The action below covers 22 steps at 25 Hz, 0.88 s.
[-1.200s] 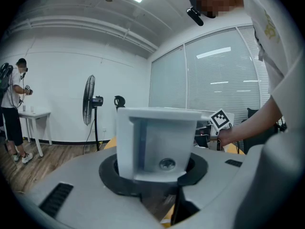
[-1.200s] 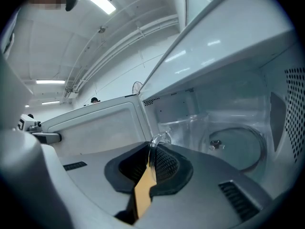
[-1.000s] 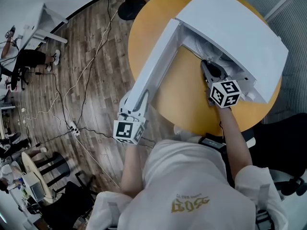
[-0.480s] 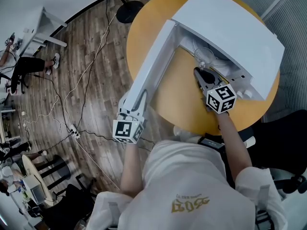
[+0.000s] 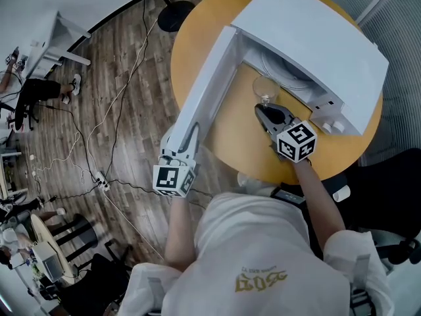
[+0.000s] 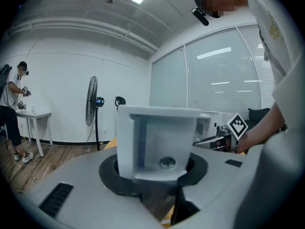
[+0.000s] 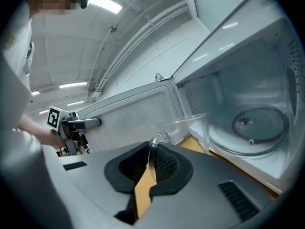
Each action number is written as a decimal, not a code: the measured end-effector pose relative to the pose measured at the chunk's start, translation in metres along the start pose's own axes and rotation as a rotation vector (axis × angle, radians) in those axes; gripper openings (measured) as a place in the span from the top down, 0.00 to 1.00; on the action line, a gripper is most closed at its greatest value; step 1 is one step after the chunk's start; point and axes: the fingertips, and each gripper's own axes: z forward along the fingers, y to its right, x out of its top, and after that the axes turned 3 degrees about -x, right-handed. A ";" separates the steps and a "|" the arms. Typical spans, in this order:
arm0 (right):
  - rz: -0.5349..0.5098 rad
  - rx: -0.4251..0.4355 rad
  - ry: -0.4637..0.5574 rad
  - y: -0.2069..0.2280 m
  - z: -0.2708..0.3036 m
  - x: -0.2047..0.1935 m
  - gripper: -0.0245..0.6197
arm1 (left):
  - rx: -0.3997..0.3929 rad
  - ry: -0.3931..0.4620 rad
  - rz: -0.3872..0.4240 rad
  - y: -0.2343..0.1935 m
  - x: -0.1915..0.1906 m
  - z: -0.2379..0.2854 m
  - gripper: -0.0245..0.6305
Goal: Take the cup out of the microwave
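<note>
- While the white microwave sits on the round yellow table, its door stands wide open, swung out to the left.
- The left gripper is clamped on the far end of the door. In the left gripper view the white door edge fills the gap between the jaws, and they squeeze it.
- The right gripper is pinched tight on the thin handle of the cup.
- The cup is clear glass. It is outside the microwave, just in front of the opening, held up over the table with its mouth facing up.
- A round glass plate lies on the floor inside the microwave.
- The two grippers are well apart, one at the door's end and one near the opening.
- Far off, a tall fan stands on the wooden floor, and a person stands by a white desk.
</note>
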 end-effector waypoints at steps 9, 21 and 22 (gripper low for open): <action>-0.008 0.108 -0.061 -0.028 0.001 -0.024 0.93 | 0.002 0.000 -0.003 0.000 0.000 -0.001 0.71; -0.005 0.191 -0.136 -0.046 -0.002 -0.050 0.93 | 0.010 0.006 -0.002 0.002 0.000 -0.002 0.71; -0.005 0.198 -0.142 -0.048 -0.003 -0.052 0.93 | 0.011 0.006 -0.003 0.002 0.000 -0.003 0.71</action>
